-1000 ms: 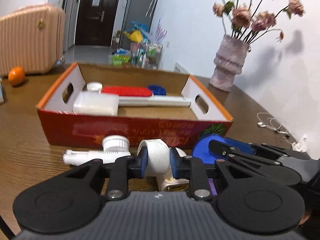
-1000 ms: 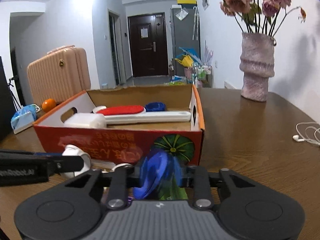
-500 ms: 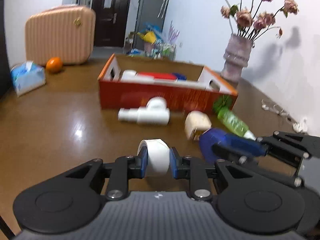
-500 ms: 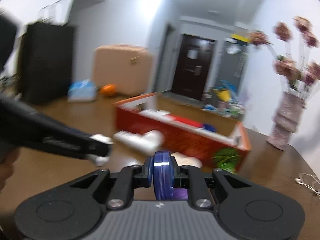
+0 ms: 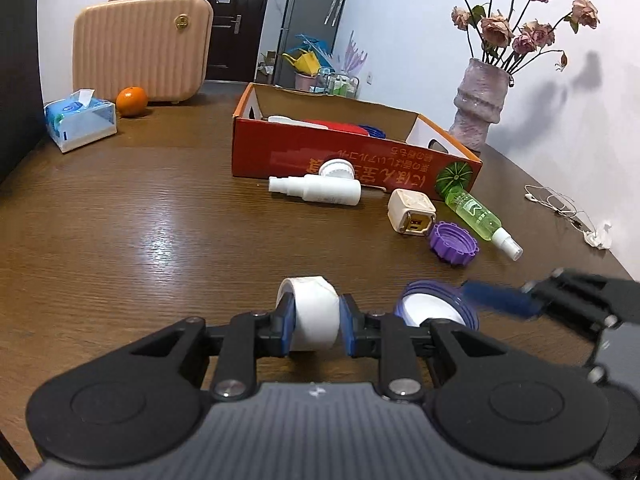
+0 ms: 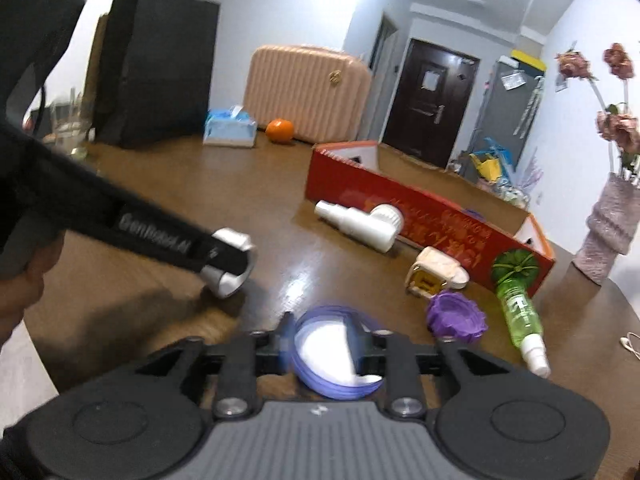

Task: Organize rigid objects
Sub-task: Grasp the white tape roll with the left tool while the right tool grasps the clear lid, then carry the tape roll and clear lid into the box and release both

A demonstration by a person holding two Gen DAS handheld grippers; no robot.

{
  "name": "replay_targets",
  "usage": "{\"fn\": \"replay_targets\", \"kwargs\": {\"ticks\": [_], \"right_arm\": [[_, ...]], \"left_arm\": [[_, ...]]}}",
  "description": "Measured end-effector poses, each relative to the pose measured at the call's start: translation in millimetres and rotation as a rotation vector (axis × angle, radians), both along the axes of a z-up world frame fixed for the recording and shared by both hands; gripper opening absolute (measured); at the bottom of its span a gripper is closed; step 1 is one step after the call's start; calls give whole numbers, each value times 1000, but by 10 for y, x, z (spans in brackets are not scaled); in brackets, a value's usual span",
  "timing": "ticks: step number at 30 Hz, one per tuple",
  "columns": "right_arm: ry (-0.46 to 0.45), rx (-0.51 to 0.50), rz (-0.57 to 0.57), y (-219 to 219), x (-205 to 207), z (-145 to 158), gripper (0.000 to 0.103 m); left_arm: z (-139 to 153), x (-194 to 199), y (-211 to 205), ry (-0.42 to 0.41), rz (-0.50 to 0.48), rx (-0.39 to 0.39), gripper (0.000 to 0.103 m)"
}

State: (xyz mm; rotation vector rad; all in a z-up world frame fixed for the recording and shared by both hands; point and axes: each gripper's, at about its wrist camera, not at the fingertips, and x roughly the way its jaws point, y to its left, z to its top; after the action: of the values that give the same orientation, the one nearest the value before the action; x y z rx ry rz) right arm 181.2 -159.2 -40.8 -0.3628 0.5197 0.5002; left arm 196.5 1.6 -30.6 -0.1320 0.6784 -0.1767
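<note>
1. The left claw (image 5: pixel 316 322) is clenched on a white tape roll (image 5: pixel 311 312), its blue pads pressing the roll's flat sides; the roll hangs low over the brown wood-grain bench (image 5: pixel 120 220), well short of the box.
2. The right claw (image 6: pixel 326 350) grips a blue lid (image 6: pixel 334 354) with a white inner face. Motion blur hides the pad contact, so the hold is probably across the rim.
3. The red cardboard box (image 5: pixel 340 156) sits further back, open-topped, with a red brush and white items inside.
4. To do this step well, I judge each piece should be carried above the box's front wall, lowered into a free patch and only then let go.
5. Loose before the box: a glossy white spray bottle (image 5: pixel 316 189), a cream cube charger (image 5: pixel 412 211), a ridged purple cap (image 5: pixel 454 243) and a clear green spray bottle (image 5: pixel 476 214).
6. The roll and lid are round and could roll, so set them flat.
</note>
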Motion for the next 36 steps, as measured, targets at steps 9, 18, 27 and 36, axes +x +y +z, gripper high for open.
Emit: {"fn": "replay_targets", "kwargs": {"ticks": [9, 18, 27, 36], "right_arm": [[43, 107, -99, -214, 88, 42, 67], [125, 147, -148, -247, 243, -122, 65], [122, 177, -154, -286, 322, -90, 65], [44, 325, -173, -709, 876, 414, 65]], "left_arm": [[-59, -43, -7, -21, -6, 44, 45], [-94, 11, 16, -31, -8, 60, 24], [101, 173, -30, -96, -29, 86, 24], [645, 1518, -283, -89, -180, -64, 24]]}}
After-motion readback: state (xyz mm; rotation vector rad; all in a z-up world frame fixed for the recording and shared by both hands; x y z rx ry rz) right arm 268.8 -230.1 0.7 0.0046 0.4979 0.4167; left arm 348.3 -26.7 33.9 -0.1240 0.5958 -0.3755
